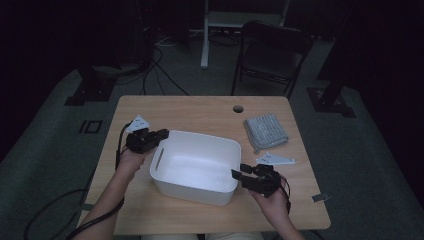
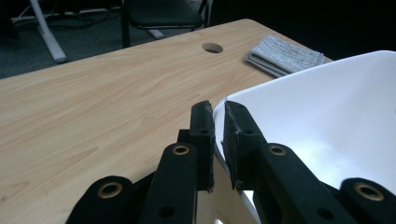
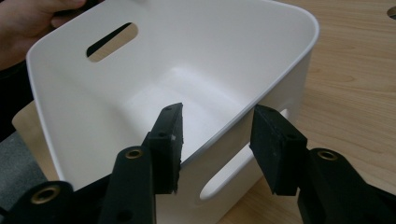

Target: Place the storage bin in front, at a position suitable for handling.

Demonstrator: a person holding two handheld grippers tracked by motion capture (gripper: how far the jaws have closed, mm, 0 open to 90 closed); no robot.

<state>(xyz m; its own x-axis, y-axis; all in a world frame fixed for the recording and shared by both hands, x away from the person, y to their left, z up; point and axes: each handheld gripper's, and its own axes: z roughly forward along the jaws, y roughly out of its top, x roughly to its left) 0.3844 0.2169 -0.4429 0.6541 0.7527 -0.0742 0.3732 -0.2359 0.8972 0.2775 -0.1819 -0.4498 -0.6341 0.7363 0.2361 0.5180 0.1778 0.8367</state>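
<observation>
Your left tongs [image 2: 218,140] are clamped on the white plastic bin's [image 1: 200,165] thin rim mid-counter [image 1: 200,112]; right tongs [image 3: 217,149] straddle the opposite rim, unclenched. Likely light, stiff, slick: grip above the handle slots.

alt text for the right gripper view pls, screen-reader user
The right gripper, jaws open, straddles the near rim of a white plastic bin, one jaw inside and one outside above a handle slot. Beyond lies the wooden table.
</observation>
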